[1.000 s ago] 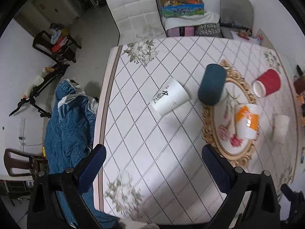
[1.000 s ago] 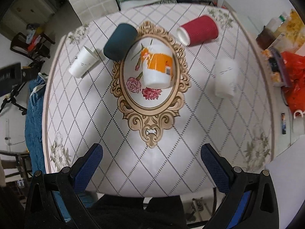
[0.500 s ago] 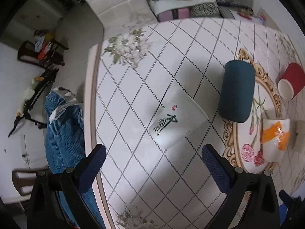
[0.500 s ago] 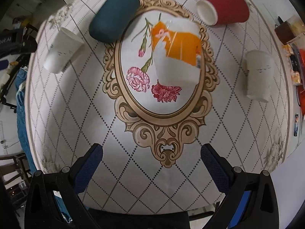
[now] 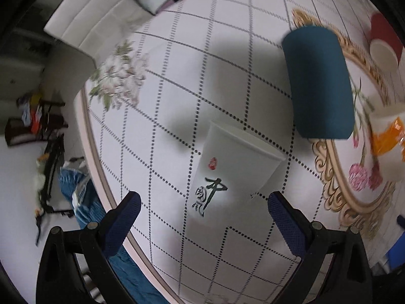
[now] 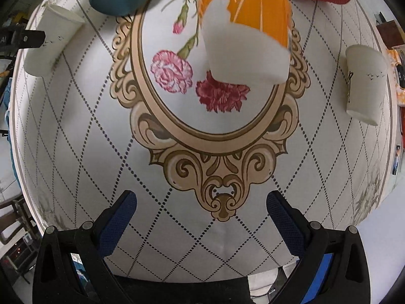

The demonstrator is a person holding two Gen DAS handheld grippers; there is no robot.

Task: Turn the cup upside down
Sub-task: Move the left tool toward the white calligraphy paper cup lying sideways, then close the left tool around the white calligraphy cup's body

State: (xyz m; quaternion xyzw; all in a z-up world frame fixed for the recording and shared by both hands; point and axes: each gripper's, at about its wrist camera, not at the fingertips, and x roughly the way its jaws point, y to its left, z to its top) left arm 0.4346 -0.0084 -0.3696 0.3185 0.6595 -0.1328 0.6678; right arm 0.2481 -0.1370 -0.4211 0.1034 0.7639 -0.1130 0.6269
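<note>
Two sets of tongs point down at the surface, which has a white cloth with dotted diamond lines and a gold oval frame with pink flowers. The left tongs are spread wide and grip nothing. A white paper cup with green writing and a red stamp lies on its side right in front of them, its closed bottom between the two blue pads. It may not be touching either pad, but the picture is blurry there. A dark teal cup lies on its side just past it, to the right.

The right tongs are also spread wide and empty. A white and orange cup lies on its side inside the gold oval, well ahead of them.
</note>
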